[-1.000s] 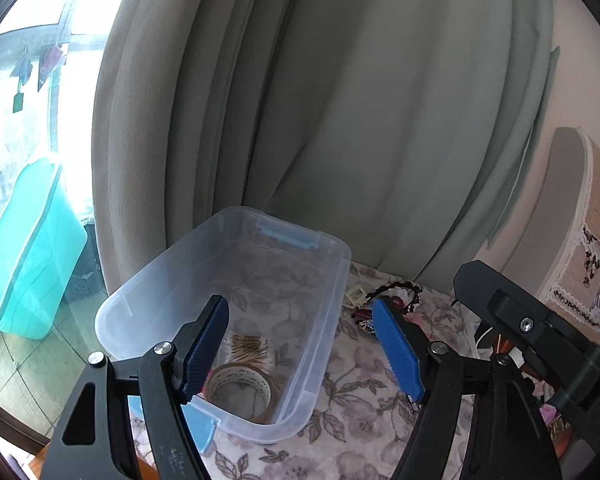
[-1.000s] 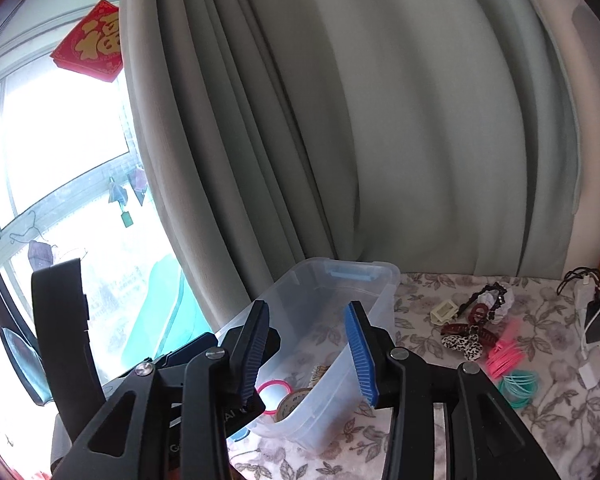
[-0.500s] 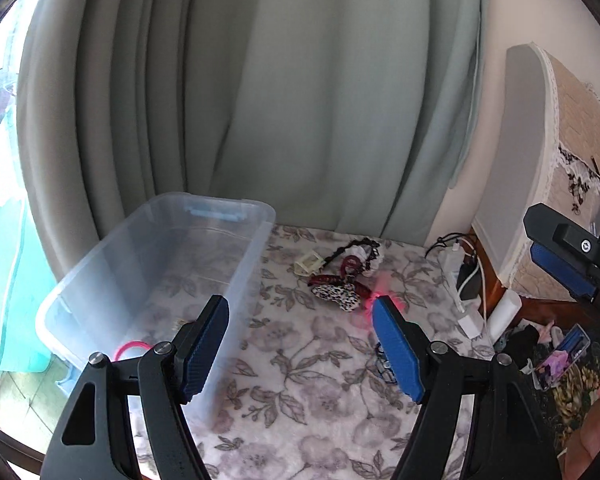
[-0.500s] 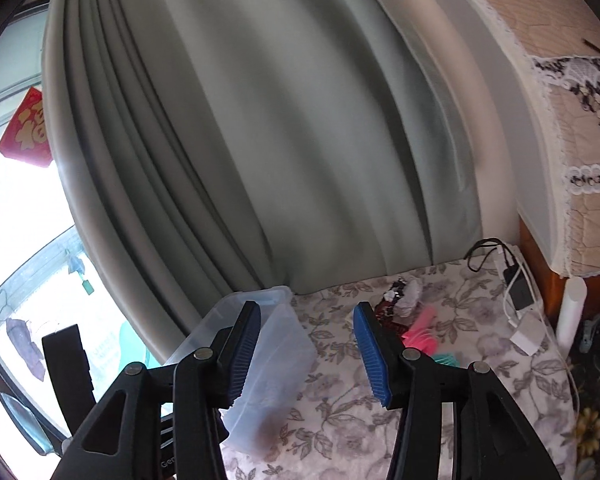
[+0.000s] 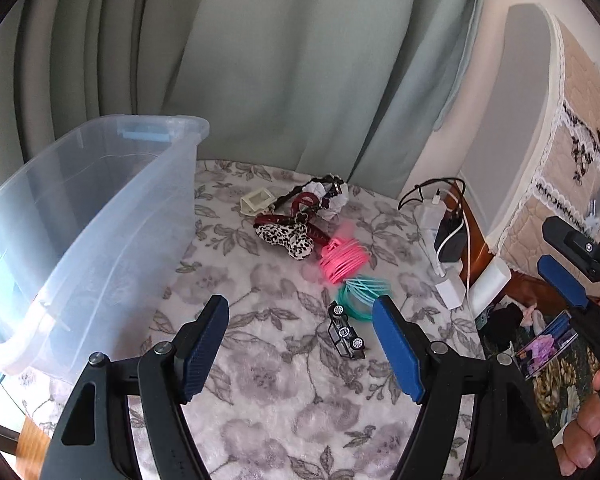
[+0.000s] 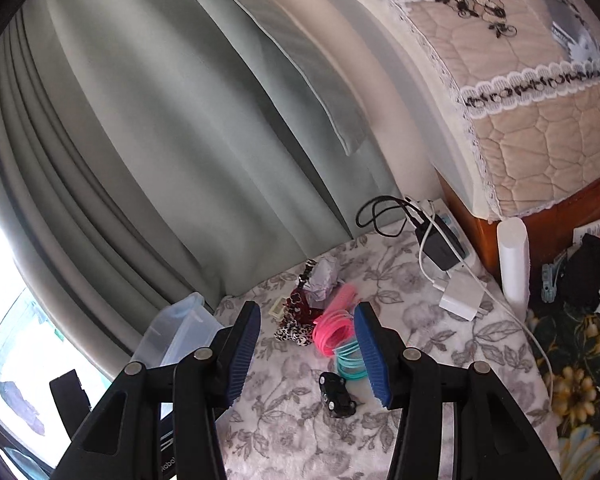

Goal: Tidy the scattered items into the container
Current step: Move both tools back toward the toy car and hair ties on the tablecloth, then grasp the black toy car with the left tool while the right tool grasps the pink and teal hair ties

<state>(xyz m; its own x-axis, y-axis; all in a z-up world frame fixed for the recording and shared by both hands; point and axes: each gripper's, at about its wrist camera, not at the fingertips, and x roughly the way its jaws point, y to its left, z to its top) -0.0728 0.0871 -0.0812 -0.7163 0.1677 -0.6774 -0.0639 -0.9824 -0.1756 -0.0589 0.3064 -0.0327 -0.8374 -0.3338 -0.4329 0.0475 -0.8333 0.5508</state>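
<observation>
A clear plastic bin [image 5: 100, 216] stands at the left of the flowered cloth; it also shows in the right wrist view [image 6: 180, 328]. Scattered right of it lie a black toy car [image 5: 346, 336] [image 6: 337, 394], teal bands [image 5: 360, 294] [image 6: 350, 362], pink bands [image 5: 342, 260] [image 6: 332, 330], a leopard-print hair clip [image 5: 286, 238] [image 6: 292, 334], a dark red claw clip [image 5: 296, 216], a cream square piece [image 5: 258, 200] and a white scrunchie [image 5: 328, 196]. My left gripper [image 5: 300, 344] is open and empty, near the car. My right gripper [image 6: 306, 352] is open and empty above the car and bands.
A power strip with chargers and cables [image 5: 444, 232] [image 6: 440, 244] lies at the cloth's right edge beside a white cylinder [image 6: 512, 260]. A quilt-covered appliance [image 6: 520, 80] stands at the right. Grey-green curtains [image 5: 260, 60] hang behind. Clutter [image 5: 548, 344] lies at the far right.
Both grippers have swung right, away from the bin and toward the scattered items. The bin has slid to the left of both views. Both stay open and empty.
</observation>
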